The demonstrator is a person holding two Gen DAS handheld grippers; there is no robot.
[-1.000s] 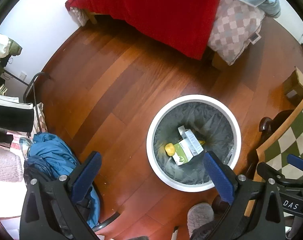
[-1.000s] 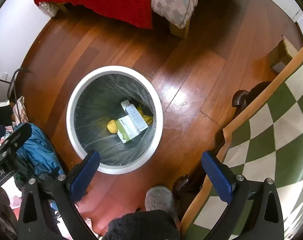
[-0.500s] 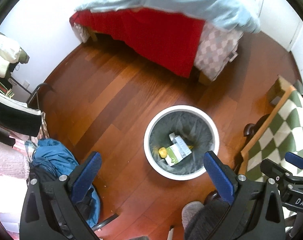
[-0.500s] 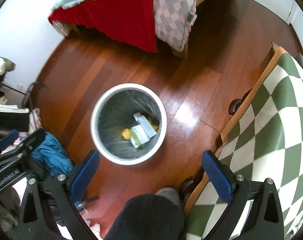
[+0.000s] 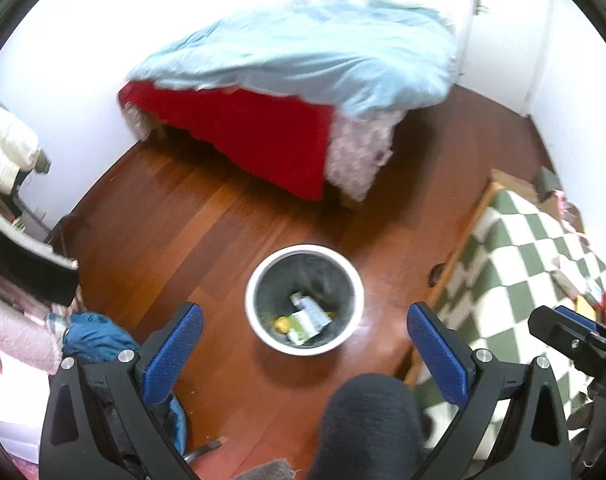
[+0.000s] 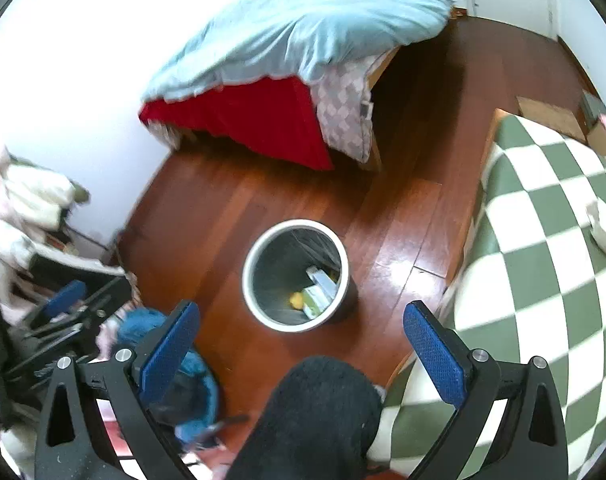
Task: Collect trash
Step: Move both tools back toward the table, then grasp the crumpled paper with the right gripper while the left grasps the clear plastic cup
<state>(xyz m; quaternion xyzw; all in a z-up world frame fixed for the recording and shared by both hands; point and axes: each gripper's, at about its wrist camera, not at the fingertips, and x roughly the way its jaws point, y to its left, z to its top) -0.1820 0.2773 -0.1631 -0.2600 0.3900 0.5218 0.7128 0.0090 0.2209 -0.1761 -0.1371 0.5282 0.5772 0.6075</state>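
A round white-rimmed trash bin (image 5: 259, 276) with a grey liner stands on the wooden floor; it also shows in the right wrist view (image 6: 251, 264). Inside lie a green-and-white carton (image 5: 309, 316), a yellow lump (image 5: 281, 323) and other scraps. My left gripper (image 5: 305, 354) is open and empty, well above the bin. My right gripper (image 6: 301, 350) is open and empty too, high above the floor. The right gripper also shows at the right edge of the left wrist view (image 5: 571, 332).
A bed (image 5: 303, 64) with a light blue duvet and red sheet stands at the back. A table with a green-and-white checked cloth (image 6: 543, 248) is on the right, some items at its far end. Blue clothing (image 5: 95, 336) and racks of clothes are on the left.
Both grippers have risen well away from the bin, so it looks smaller and more of the bed and table shows. Both stay open and empty.
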